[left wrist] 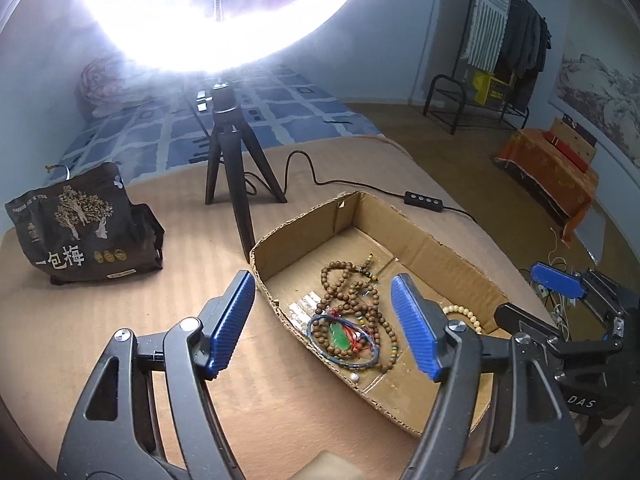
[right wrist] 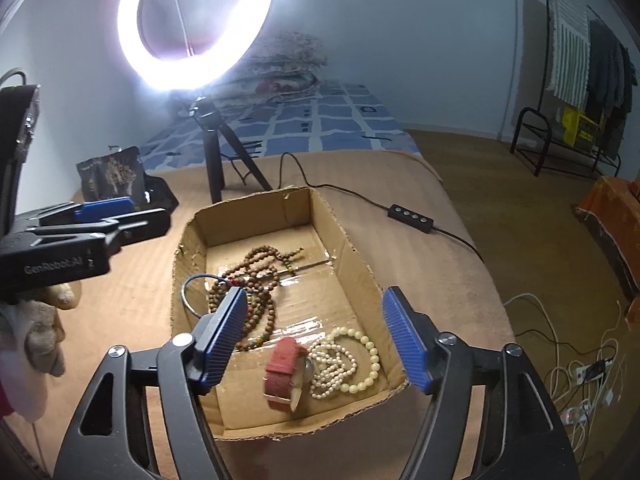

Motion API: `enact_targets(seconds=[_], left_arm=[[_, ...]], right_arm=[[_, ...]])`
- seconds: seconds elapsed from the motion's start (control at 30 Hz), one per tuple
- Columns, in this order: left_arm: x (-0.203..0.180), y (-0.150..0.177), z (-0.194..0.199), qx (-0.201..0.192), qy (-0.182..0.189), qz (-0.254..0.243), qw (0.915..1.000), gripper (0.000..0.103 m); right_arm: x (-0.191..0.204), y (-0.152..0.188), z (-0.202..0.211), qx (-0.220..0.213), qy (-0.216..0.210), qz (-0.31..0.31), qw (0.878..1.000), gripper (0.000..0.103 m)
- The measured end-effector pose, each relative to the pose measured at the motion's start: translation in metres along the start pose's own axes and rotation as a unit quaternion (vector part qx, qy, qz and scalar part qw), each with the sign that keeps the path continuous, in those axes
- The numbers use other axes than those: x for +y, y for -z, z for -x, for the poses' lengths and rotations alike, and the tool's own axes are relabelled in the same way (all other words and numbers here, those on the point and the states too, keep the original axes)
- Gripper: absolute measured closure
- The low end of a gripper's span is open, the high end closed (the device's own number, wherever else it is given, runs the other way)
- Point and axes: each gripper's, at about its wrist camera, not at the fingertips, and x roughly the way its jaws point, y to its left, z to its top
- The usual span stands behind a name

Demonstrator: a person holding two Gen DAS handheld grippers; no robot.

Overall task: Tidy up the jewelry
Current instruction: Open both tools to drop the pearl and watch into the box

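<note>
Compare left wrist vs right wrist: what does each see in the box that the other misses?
Only the left wrist view shows the green pendant on red cord, lying inside the blue bangle.

Only the right wrist view shows the red-strap watch and the white pearl strand heaped beside it.

Both show the cardboard box, the brown bead necklace, and the cream bead bracelet. Both grippers, left gripper and right gripper, are open and empty over the box.
</note>
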Motion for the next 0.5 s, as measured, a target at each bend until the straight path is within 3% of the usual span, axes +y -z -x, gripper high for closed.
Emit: enact_targets(seconds=[0.5], left_arm=[[0.003,0.0,0.021,-0.011,-0.003,0.01,0.9999,0.023]], right_arm=[[0.009,-0.004,0.013,-0.003,0.019,0.01,1.0,0.027]])
